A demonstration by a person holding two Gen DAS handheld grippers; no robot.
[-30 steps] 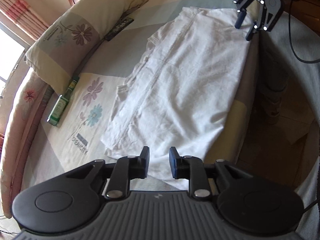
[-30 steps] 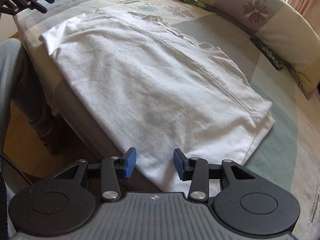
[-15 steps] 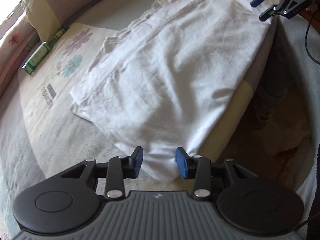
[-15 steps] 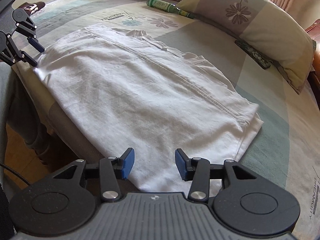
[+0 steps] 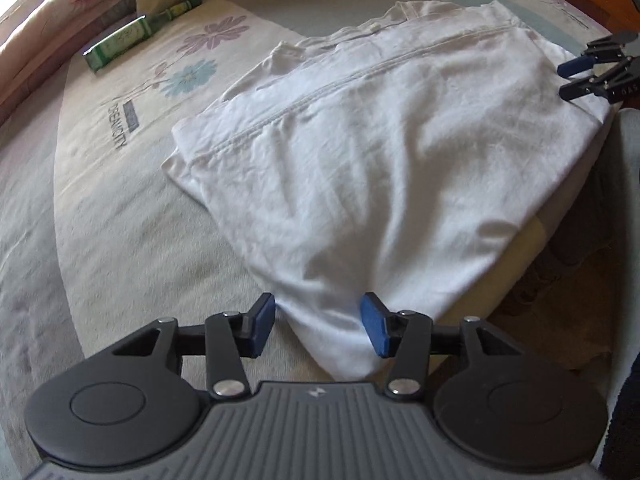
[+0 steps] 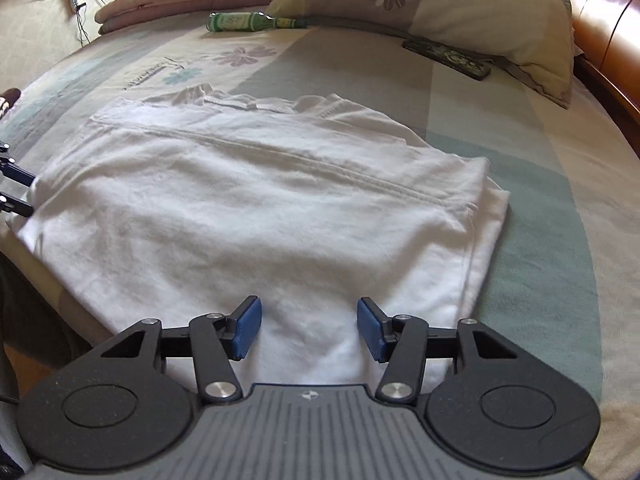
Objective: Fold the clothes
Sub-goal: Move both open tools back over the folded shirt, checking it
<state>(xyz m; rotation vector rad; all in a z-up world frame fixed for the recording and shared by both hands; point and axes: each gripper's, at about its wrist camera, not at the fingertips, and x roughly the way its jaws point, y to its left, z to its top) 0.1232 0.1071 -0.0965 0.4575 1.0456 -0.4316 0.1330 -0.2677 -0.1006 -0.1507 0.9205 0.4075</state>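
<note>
One white garment [image 5: 380,152], folded, creased, seam across, on bed [image 5: 120,220]; both grippers [image 5: 318,330] [image 6: 309,330] opening, fingers apart over its near corners, unclamped.

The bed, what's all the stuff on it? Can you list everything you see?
garment: one, white, folded flat at the bed's near edge
bedspread: one, pale with flower print, under everything
pillow: one, cream with a purple flower, at the far side
bottle: one, green, lying beside the pillow
remote control: one, dark, by the pillow
left gripper: black, blue pads, jaws opening around a garment corner
right gripper: same, jaws opening over the other corner
</note>
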